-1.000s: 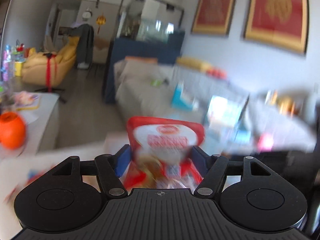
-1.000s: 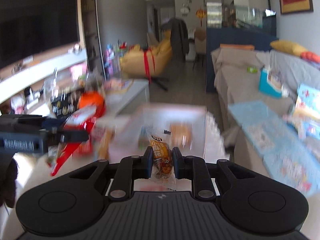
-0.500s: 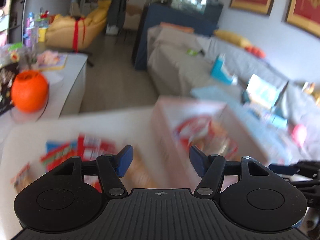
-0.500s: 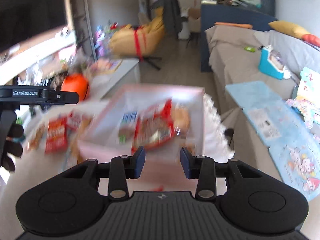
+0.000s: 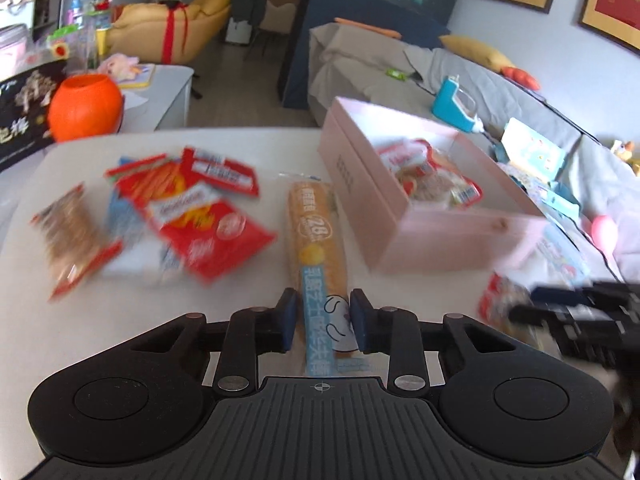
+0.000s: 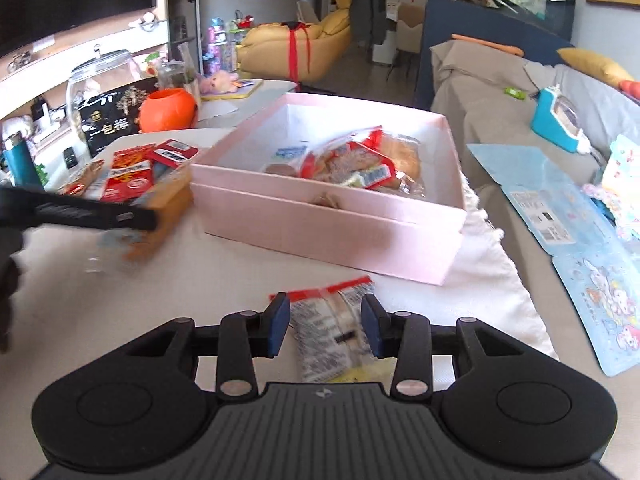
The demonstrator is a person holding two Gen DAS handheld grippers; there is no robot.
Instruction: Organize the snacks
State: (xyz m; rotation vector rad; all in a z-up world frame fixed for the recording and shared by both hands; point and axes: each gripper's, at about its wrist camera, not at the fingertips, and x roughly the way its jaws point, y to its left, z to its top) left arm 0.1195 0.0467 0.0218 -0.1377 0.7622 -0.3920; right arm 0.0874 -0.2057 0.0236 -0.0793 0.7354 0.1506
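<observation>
Pink box (image 5: 448, 236) ahead-right of spread left gripper (image 5: 323, 322) straddling bread packet (image 5: 318, 248); right gripper (image 6: 325, 325) spread around clear packet (image 6: 334, 332)

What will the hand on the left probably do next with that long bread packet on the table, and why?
Probably close the left gripper on the long bread packet. Its jaws stand open on either side of the packet's near end, which lies flat on the table, while other snacks already sit in the pink box beside it.
</observation>
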